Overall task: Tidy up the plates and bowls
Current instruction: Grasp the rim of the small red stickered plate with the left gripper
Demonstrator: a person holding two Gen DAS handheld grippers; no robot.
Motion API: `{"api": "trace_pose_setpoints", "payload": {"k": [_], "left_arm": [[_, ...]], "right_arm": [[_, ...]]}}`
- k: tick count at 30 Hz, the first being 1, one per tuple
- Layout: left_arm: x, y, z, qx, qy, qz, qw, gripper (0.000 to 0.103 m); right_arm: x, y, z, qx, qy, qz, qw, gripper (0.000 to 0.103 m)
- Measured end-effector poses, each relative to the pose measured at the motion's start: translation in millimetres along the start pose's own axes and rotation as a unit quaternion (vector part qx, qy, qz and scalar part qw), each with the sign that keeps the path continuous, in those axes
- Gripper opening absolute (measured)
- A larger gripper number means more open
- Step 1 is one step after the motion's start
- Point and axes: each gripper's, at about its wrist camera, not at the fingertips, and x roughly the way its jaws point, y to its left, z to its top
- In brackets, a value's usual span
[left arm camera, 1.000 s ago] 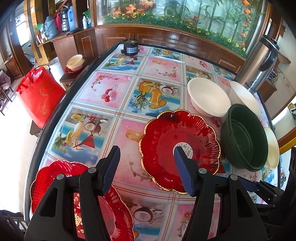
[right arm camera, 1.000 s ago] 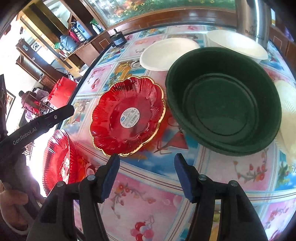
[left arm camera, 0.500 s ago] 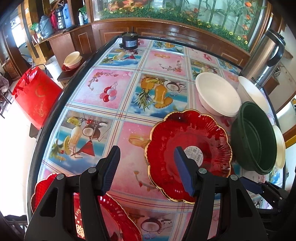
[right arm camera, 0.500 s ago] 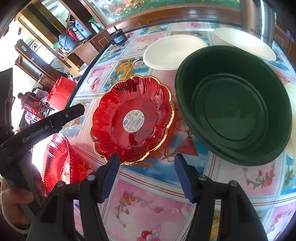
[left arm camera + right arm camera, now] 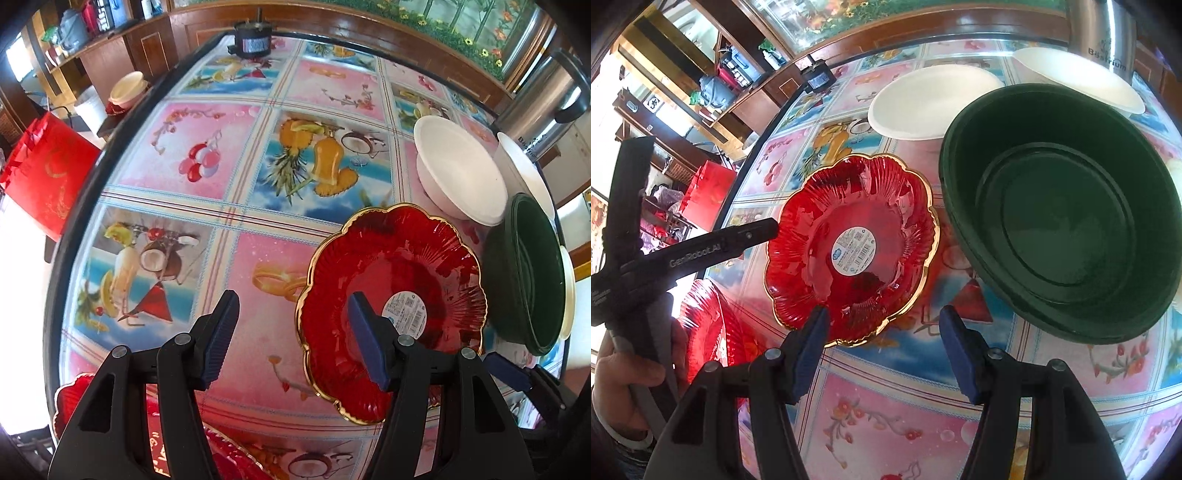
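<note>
Both hand-held grippers half-open, empty; gripping hand (image 5: 631, 373) only in right wrist view, black motor (image 5: 253, 40) clearer from left.

the red plate (image 5: 849, 247) looks like clear glossy plastic or glass, ribbed in fine radial grooves, with a shiny gold rim and a round paper sticker (image 5: 853, 250) at its middle. the green bowl (image 5: 1067, 214) is smooth dark plastic with a dull sheen. the white bowl (image 5: 458, 173) is matt, like foam or paper pulp. the table (image 5: 236, 192) wears a glossy printed plastic cloth that catches glare. the flask (image 5: 543, 99) is brushed metal with a black plastic handle. the cabinet (image 5: 332, 26) behind is polished brown wood. the left gripper (image 5: 291, 332) has black matt plastic arms and blue ridged rubbery pads (image 5: 221, 336).
</note>
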Motion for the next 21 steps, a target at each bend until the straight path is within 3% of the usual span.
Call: {"api": "trace_pose_setpoints", "payload": {"k": [21], "left_arm": [[21.2, -6.9, 11.5, 0.039, 0.026, -0.010, 0.9988, 0.062]], "right_arm": [[12.3, -1.2, 4.9, 0.024, -0.005, 0.001, 1.000, 0.062]]}}
